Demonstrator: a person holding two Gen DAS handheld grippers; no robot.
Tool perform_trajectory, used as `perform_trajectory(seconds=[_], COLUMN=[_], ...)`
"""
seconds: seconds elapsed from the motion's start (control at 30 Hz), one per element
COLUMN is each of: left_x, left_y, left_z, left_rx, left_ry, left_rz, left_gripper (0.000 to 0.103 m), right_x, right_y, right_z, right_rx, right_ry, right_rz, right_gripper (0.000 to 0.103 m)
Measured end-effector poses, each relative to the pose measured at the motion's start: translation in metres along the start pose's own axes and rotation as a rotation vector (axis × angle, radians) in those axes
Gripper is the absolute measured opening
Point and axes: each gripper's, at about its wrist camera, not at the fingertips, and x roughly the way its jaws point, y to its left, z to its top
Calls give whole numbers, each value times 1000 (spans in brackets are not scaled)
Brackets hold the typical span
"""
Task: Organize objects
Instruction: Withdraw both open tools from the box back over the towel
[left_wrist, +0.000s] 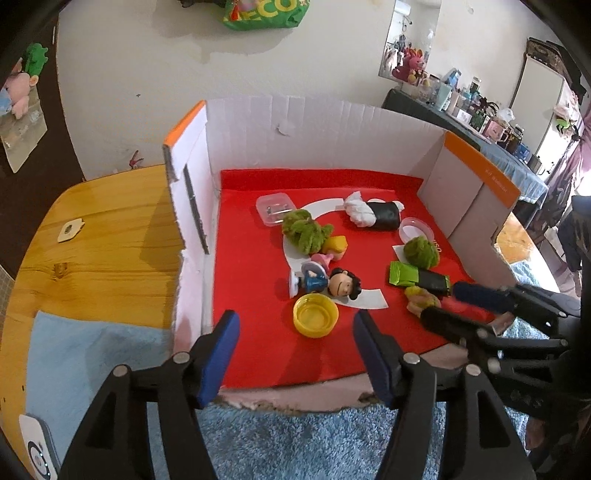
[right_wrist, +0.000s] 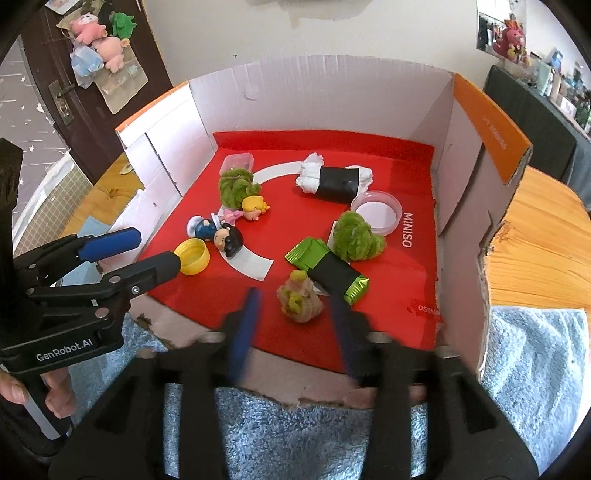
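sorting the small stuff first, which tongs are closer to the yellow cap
Left. The left tongs stand open right beside the yellow cap, one finger reaching its rim. The right tongs are open further along the near edge, around the pale fuzzy toy.

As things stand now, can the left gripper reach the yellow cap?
Probably yes. The left gripper is open and empty, and the yellow cap lies just ahead of its fingertips on the red mat, nothing between them.
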Motion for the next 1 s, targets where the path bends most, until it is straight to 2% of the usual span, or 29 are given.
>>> perform_trajectory(seconds=[0.43, 0.53, 0.77, 0.87, 1.0], left_x=[-26, -32, -44, -50, -58], left_y=[4, 4, 2, -2, -6], left_z=[-11, -15, -25, -32, -41], left_rx=[-8, -10, -3, 10, 17], left_ry=[-45, -53, -71, -81, -95], left_rz=[33, 43, 58, 64, 78], left_gripper=[74, 80, 92, 103, 103], right_x=[-26, -35, -54, -62, -72], right_y=[8, 9, 12, 13, 14], right_z=[-9, -13, -28, -36, -48], right_rx=[-3, 0, 3, 11, 22], right_ry=[-53, -66, -97, -110, -126], right_rz=[-34, -41, -62, -66, -70], right_gripper=[64, 70, 74, 79, 82])
